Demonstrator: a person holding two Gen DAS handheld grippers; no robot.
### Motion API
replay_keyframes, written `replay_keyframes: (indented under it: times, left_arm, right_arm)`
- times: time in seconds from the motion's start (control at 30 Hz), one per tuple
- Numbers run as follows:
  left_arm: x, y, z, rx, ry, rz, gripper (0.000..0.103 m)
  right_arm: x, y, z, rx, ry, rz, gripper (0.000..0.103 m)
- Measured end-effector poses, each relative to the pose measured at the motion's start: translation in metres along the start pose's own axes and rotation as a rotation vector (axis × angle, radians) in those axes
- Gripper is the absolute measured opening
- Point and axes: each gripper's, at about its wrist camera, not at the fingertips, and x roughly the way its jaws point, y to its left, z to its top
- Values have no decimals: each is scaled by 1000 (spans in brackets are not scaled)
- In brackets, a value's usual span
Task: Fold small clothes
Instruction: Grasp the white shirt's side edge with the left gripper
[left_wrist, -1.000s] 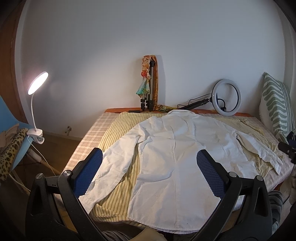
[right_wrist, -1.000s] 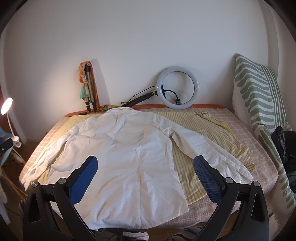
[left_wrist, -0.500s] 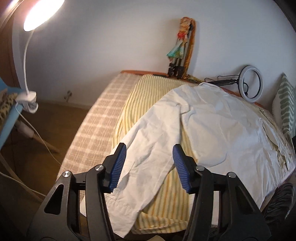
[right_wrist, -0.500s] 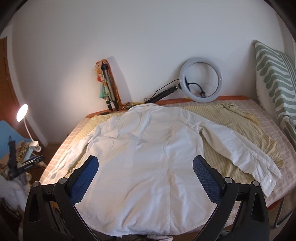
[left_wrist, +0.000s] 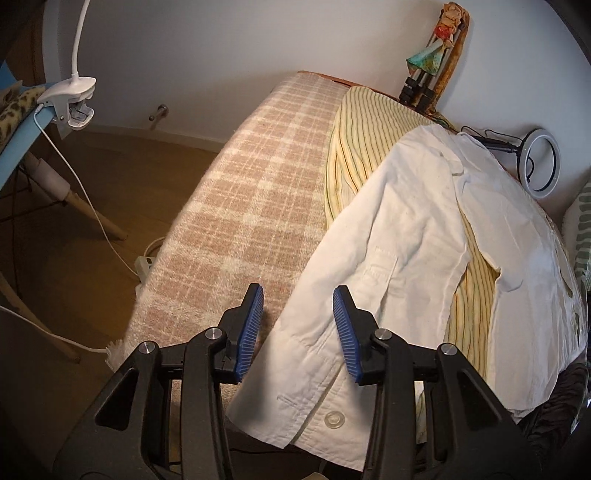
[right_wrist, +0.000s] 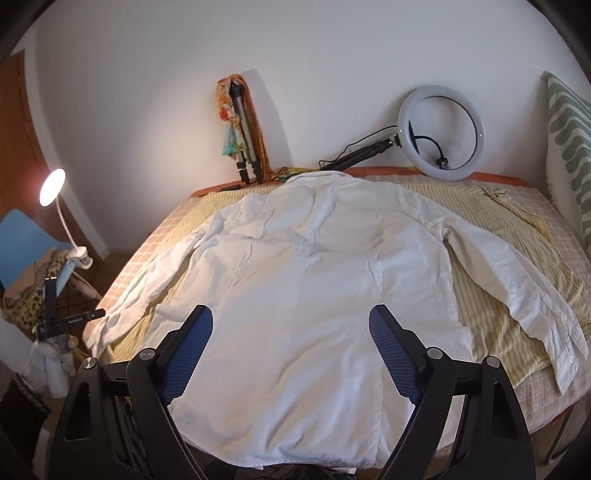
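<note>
Lying flat on the bed, white shirt — left tongs narrowing over its cuff ungripped, right tongs wide, closing.

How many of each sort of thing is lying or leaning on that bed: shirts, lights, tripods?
White shirt: 1
Yellow striped shirt beneath it: 1
Ring light leaning on the wall: 1
Folded tripod leaning on the wall: 1
Clip lamp beside the bed: 1
Total: 5
</note>
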Motion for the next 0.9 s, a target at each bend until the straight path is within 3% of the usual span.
replay_keyframes:
  times: [0.2, 0.23, 0.27, 0.3, 0.37, 0.53, 0.7, 0.73, 0.77, 0.87, 0.9]
  left_arm:
    - [11, -9, -1, 7, 14, 31, 39]
    - [12, -11, -2, 11, 11, 39, 34]
    - [12, -11, -2, 12, 5, 37, 16]
    - [12, -12, -2, 14, 0, 34, 8]
    - [13, -15, -2, 13, -12, 28, 2]
    - [0, -16, 1, -33, -62, -13, 0]
    - [-27, -43, 13, 9, -138, -76, 0]
    - [-32, -52, 15, 30, -152, -75, 0]
    - [-36, -60, 18, 51, -160, -72, 0]
    - [-47, -88, 23, 107, -185, -113, 0]
    - [-51, -98, 25, 125, -194, -130, 0]
  right_arm:
    - [1, 12, 0, -32, -3, 3, 87]
    - [0, 13, -1, -38, -4, 1, 87]
    - [-1, 13, -1, -41, -5, -1, 87]
    - [-2, 14, -2, -44, -5, -5, 87]
    - [-3, 13, -2, -44, -5, -10, 87]
    - [-5, 6, -4, -21, 1, -17, 87]
    - [-3, 6, -3, -13, 12, 7, 86]
    - [-3, 7, -2, -18, 9, 6, 80]
    - [-1, 8, -2, -27, 9, -2, 65]
    - [7, 7, 1, -29, 31, 15, 39]
    - [10, 6, 1, -20, 42, 32, 36]
